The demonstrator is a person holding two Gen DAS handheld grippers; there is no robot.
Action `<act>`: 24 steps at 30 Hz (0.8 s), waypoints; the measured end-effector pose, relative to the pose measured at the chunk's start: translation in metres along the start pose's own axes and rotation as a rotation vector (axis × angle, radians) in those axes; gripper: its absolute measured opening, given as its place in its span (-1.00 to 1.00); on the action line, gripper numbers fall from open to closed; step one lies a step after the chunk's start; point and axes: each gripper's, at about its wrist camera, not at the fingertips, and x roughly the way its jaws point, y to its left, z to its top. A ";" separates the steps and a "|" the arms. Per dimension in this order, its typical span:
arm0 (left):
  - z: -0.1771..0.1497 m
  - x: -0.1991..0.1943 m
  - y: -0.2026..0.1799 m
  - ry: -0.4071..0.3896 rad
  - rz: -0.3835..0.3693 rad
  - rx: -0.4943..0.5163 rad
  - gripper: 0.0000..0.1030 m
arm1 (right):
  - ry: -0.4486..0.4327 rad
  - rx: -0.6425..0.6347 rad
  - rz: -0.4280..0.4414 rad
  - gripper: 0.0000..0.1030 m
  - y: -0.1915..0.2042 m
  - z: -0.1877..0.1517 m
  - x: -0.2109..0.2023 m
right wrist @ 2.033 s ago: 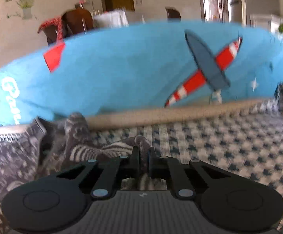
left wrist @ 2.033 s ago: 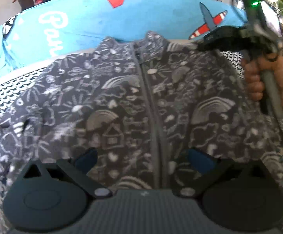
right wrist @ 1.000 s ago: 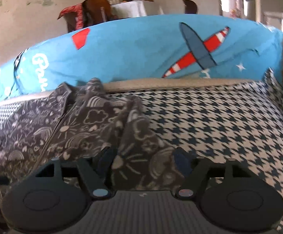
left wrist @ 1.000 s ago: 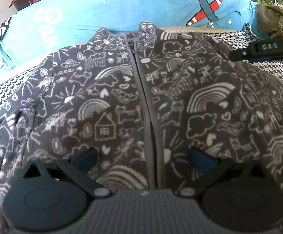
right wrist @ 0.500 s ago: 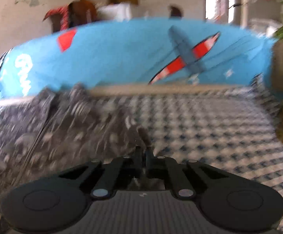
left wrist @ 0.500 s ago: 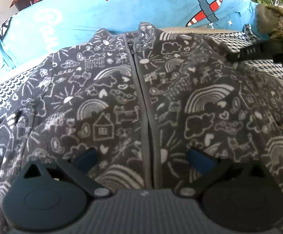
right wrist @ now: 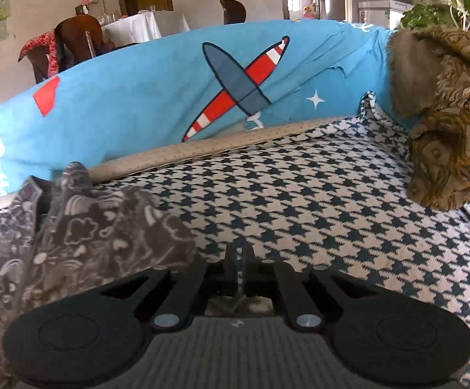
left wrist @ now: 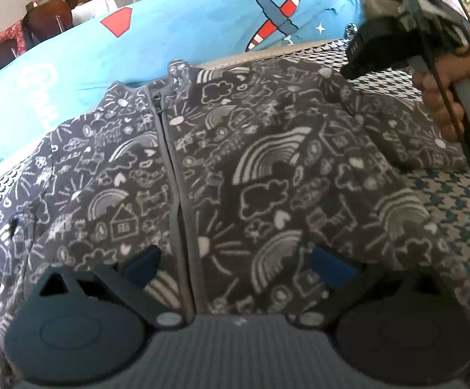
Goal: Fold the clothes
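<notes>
Spreading out flat, front up and zipped, one grey doodle-print fleece jacket (left wrist: 235, 168) is seen across the houndstooth cover (right wrist: 332, 201), its collar toward the far blue aeroplane-print bedding (right wrist: 157, 97). Folding is judged to be at its very start: the body is laid out, and only the right sleeve appears to be drawn in at the shoulder, while the left sleeve and the lengthwise folds are left to do.

The left gripper (left wrist: 235, 265) is held above the jacket's near hem with its blue-tipped fingers (left wrist: 141, 264) spread wide and nothing between them. The right gripper (right wrist: 239, 259) is seen with its fingers pressed nearly together; grey fabric lies just beneath it, but whether cloth is pinched cannot be told from either view. The hand (left wrist: 442, 97) around its handle is visible at the jacket's right shoulder.

By count: one jacket, two grippers, one hand in view, one brown patterned furry bundle (right wrist: 445, 113) at the far right, and two dining chairs in the room beyond.
</notes>
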 end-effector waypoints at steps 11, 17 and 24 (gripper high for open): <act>-0.013 -0.023 -0.024 -0.040 -0.006 0.082 1.00 | 0.064 0.030 0.169 -0.40 0.022 -0.023 -0.072; -0.029 -0.039 -0.039 -0.039 -0.067 0.113 1.00 | 0.160 0.056 0.225 -0.31 0.042 -0.065 -0.100; -0.056 -0.070 -0.039 -0.071 -0.031 0.080 1.00 | 0.198 0.079 0.190 -0.16 0.053 -0.100 -0.108</act>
